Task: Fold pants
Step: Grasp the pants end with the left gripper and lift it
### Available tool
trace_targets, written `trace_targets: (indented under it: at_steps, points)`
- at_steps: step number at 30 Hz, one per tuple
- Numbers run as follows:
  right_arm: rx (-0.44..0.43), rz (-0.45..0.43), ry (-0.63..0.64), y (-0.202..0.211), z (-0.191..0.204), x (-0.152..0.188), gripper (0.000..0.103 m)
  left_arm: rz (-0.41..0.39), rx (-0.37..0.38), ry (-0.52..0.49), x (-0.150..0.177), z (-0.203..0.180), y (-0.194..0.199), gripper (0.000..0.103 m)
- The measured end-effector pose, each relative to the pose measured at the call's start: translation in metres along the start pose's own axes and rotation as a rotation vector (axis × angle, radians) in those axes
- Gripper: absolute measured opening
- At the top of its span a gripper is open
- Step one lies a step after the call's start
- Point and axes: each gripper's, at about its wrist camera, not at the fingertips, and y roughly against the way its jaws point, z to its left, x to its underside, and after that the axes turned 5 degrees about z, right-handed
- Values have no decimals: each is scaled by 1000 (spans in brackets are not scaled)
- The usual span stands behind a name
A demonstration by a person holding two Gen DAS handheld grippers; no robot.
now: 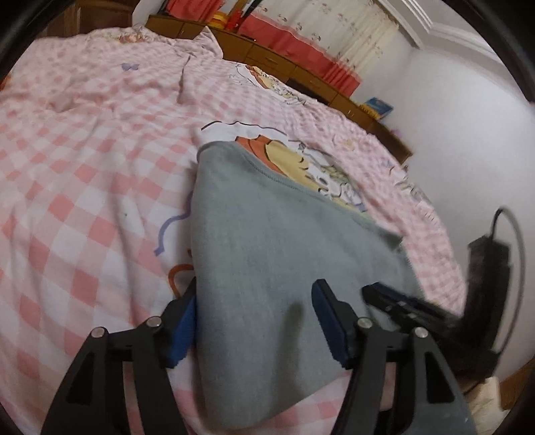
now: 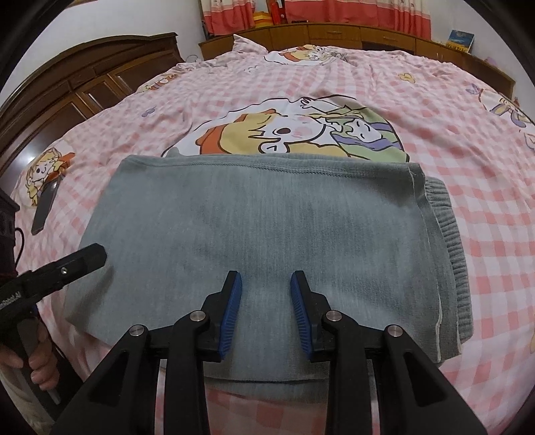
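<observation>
Left hand-held gripper (image 1: 254, 321) apart, right hand-held gripper (image 2: 266, 313) apart, above folded grey pants (image 2: 267, 241), bedspread (image 2: 468, 160)

A pink checked bedspread (image 2: 434, 140) covers the bed; a phone (image 2: 45, 207) lies on it, wooden drawers (image 2: 334, 31) behind.

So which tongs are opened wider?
The left tongs: their blue pads stand far apart, straddling the grey pants' left edge. The right tongs leave a narrower gap.
</observation>
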Motion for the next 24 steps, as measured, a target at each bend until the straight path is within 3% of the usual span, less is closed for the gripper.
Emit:
trace_targets:
  at_steps: [1, 3, 5, 8, 11, 14, 15, 16, 18, 24]
  points:
    - [1, -7, -13, 5, 1, -1, 32, -2, -21, -12, 0, -2, 0, 61]
    - [-49, -60, -32, 18, 6, -3, 32, -13, -69, -32, 1, -3, 2, 36]
    - [-73, -88, -17, 22, 16, -8, 32, -29, -50, -10, 1, 1, 8, 23]
    - [-55, -1, -1, -2, 24, -13, 32, -45, 5, 38, -3, 7, 17, 21]
    - [-34, 9, 31, -16, 28, -14, 32, -48, 32, 36, -8, 2, 22, 22]
    - [-63, 14, 18, -9, 23, -15, 32, -21, 12, 26, -12, -4, 17, 37]
    - [-76, 13, 6, -6, 20, -15, 32, -13, 7, 31, -12, -5, 15, 38]
    - [-88, 12, -6, -3, 18, -13, 32, -8, 0, 33, -12, -5, 13, 37]
    - [-100, 8, -28, 6, 13, -8, 32, -15, -26, 20, -12, -7, 14, 19]
    - [-103, -58, -66, 37, -6, 9, 32, -62, -16, -70, -21, -33, 39, 13]
